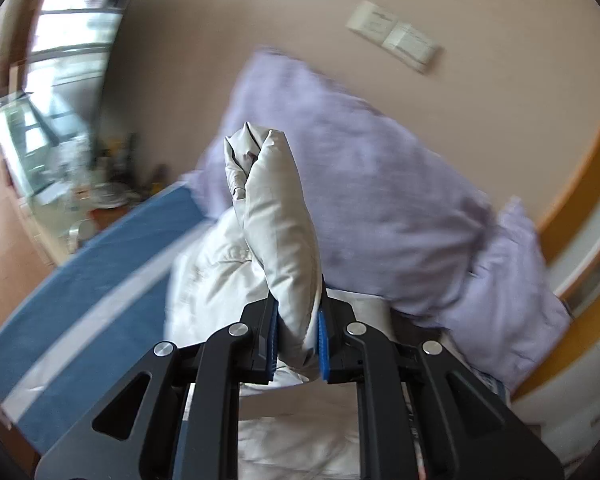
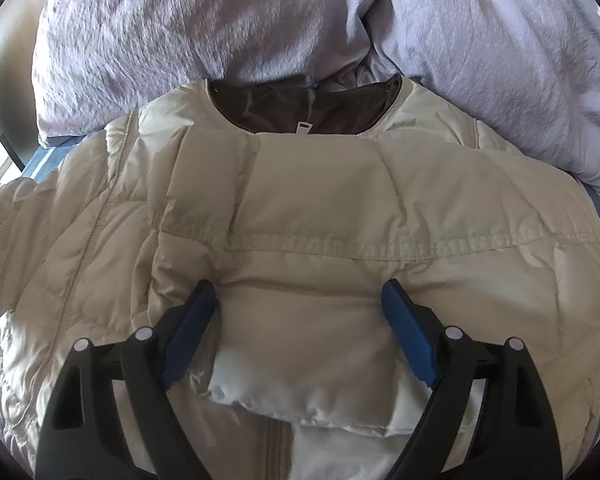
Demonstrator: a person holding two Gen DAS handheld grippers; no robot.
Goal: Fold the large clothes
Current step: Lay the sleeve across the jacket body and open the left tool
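Cream puffer jacket (image 2: 300, 208) lies spread on the bed (image 1: 84, 280), collar toward 2 lilac pillows (image 2: 180, 40), brown lining showing at the neck.

Left gripper (image 1: 296, 340): fingers pinched nearly shut on a padded fold of the jacket, probably a sleeve end, which stands up clear of the rest. The left wrist view is blurred.

Right gripper (image 2: 300, 320): fingers wide apart, straddling a folded-over panel on the jacket's chest. Tips press into the padding on either side; nothing clamped.

Handling, as judged:
- Light for its bulk; the filling compresses, then springs back, so folds will likely want holding down.
- Shell looks smooth and slightly glossy, likely slippery against the pads.
- Soft throughout, not fragile; zipper line at the lower front is the only stiff part.
- Best holds: stitched seams, cuff and hem edges, where layers are thin and give purchase. Puffed panels may squirm out.
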